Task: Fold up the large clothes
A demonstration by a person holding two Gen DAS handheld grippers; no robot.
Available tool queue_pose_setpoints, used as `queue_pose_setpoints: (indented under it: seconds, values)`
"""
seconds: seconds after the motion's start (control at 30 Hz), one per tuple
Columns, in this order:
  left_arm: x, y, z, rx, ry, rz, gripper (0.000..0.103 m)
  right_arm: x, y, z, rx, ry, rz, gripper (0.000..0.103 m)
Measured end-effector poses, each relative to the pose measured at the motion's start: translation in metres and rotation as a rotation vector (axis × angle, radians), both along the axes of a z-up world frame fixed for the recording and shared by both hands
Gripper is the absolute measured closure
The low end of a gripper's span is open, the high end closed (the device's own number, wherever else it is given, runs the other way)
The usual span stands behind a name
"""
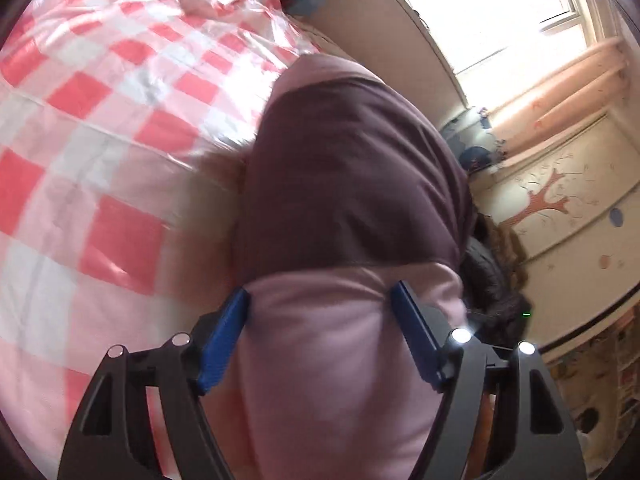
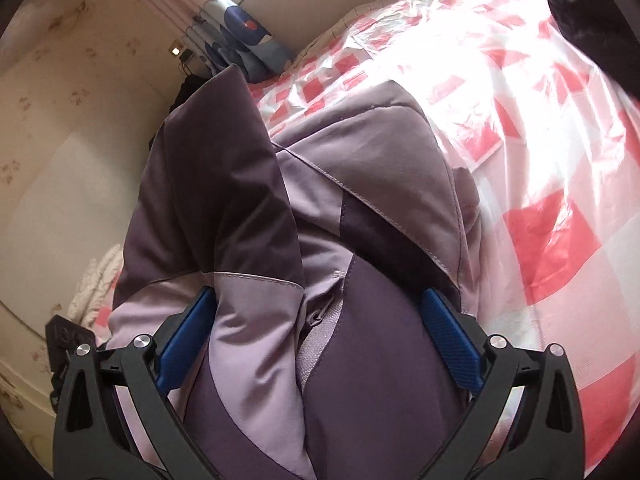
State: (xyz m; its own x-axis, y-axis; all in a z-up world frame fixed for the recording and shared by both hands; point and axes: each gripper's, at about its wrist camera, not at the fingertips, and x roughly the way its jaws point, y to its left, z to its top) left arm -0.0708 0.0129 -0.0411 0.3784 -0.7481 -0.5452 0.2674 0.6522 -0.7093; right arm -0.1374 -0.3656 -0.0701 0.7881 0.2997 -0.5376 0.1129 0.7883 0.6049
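A large two-tone jacket, pale lilac with dark purple panels, fills the middle of both views (image 1: 352,184) (image 2: 320,208). In the left wrist view my left gripper (image 1: 320,300) has its blue pads wide apart, with a thick pale fold of the jacket bulging between them. In the right wrist view my right gripper (image 2: 320,300) also has its pads wide apart around a bunched part of the jacket with seams and a zipper. The jacket hangs or stands up over the red and white checked bed cover (image 1: 100,140) (image 2: 540,160). The fingertips are partly hidden by cloth.
The bed cover is under a shiny clear plastic sheet (image 2: 480,60). A wooden headboard (image 1: 380,40) and a bright window (image 1: 500,8) lie beyond. A blue patterned pillow (image 2: 244,36) rests at the bed's far end. A dark object (image 2: 580,8) sits at the top right.
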Motion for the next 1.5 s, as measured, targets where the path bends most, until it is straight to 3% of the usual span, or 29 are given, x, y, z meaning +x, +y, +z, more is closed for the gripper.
queue_pose_setpoints:
  seconds: [0.07, 0.2, 0.3, 0.4, 0.5, 0.6, 0.67, 0.73, 0.77, 0.83, 0.87, 0.9, 0.97, 1.03, 1.07, 1.1, 1.13, 1.17, 1.23, 1.3, 1.4, 1.5]
  values:
    - [-0.017, -0.01, 0.012, 0.111, -0.08, -0.026, 0.032, -0.004, 0.006, -0.002, 0.015, 0.002, -0.023, 0.006]
    - [-0.048, 0.009, 0.016, 0.196, -0.115, -0.034, 0.032, -0.015, 0.024, -0.006, 0.069, -0.002, -0.003, 0.006]
    - [-0.091, 0.008, 0.032, 0.341, -0.199, -0.044, 0.032, -0.025, 0.037, -0.015, 0.146, -0.032, 0.088, 0.006]
    - [-0.123, 0.028, 0.046, 0.397, -0.223, -0.012, 0.031, -0.036, 0.046, -0.026, 0.252, -0.07, 0.19, 0.006]
    - [-0.149, 0.028, 0.073, 0.495, -0.382, 0.09, 0.031, -0.045, 0.051, -0.025, 0.245, -0.098, 0.2, 0.006]
    - [-0.15, -0.001, 0.091, 0.533, -0.485, 0.081, 0.03, -0.045, 0.052, -0.022, 0.222, -0.071, 0.203, 0.006]
    - [-0.141, -0.025, 0.089, 0.541, -0.519, 0.038, 0.024, -0.043, 0.055, -0.008, 0.137, -0.028, 0.229, 0.006]
    - [-0.123, -0.051, 0.068, 0.562, -0.432, -0.087, 0.023, -0.04, 0.056, 0.008, 0.032, 0.03, 0.254, 0.006]
    - [-0.12, -0.067, 0.054, 0.631, -0.429, -0.125, 0.022, -0.04, 0.058, 0.017, -0.014, 0.07, 0.251, 0.006]
    - [-0.128, -0.08, 0.048, 0.674, -0.49, -0.168, 0.021, -0.04, 0.057, 0.043, -0.1, 0.143, 0.215, 0.006]
    - [-0.129, -0.083, 0.047, 0.678, -0.495, -0.186, 0.021, -0.042, 0.058, 0.061, -0.155, 0.134, 0.171, 0.006]
    - [-0.129, -0.084, 0.046, 0.683, -0.501, -0.191, 0.021, -0.045, 0.059, 0.086, -0.174, 0.06, 0.154, 0.006]
    - [-0.129, -0.088, 0.043, 0.7, -0.519, -0.202, 0.02, -0.041, 0.066, 0.123, -0.15, -0.056, 0.167, 0.006]
    - [-0.128, -0.091, 0.042, 0.713, -0.531, -0.204, 0.018, -0.021, 0.075, 0.146, -0.085, -0.137, 0.225, 0.007]
    - [-0.128, -0.093, 0.043, 0.717, -0.536, -0.202, 0.018, -0.006, 0.079, 0.147, -0.001, -0.158, 0.285, 0.007]
    - [-0.128, -0.094, 0.043, 0.717, -0.541, -0.201, 0.018, 0.014, 0.084, 0.137, 0.098, -0.143, 0.341, 0.007]
    - [-0.128, -0.094, 0.043, 0.716, -0.543, -0.197, 0.018, 0.031, 0.087, 0.122, 0.135, -0.108, 0.346, 0.007]
    - [-0.126, -0.095, 0.042, 0.711, -0.545, -0.193, 0.018, 0.047, 0.088, 0.102, 0.097, -0.061, 0.314, 0.007]
    - [-0.123, -0.095, 0.041, 0.697, -0.54, -0.199, 0.017, 0.07, 0.093, 0.043, -0.099, 0.069, 0.263, 0.007]
    - [-0.126, -0.1, 0.041, 0.706, -0.556, -0.231, 0.016, 0.066, 0.068, 0.008, 0.134, 0.033, 0.248, 0.007]
    - [-0.13, -0.112, 0.035, 0.729, -0.581, -0.264, 0.008, 0.052, 0.066, 0.003, 0.091, -0.017, 0.244, 0.008]
    - [-0.13, -0.117, 0.032, 0.729, -0.586, -0.276, 0.008, 0.044, 0.055, -0.007, 0.128, -0.058, 0.226, 0.01]
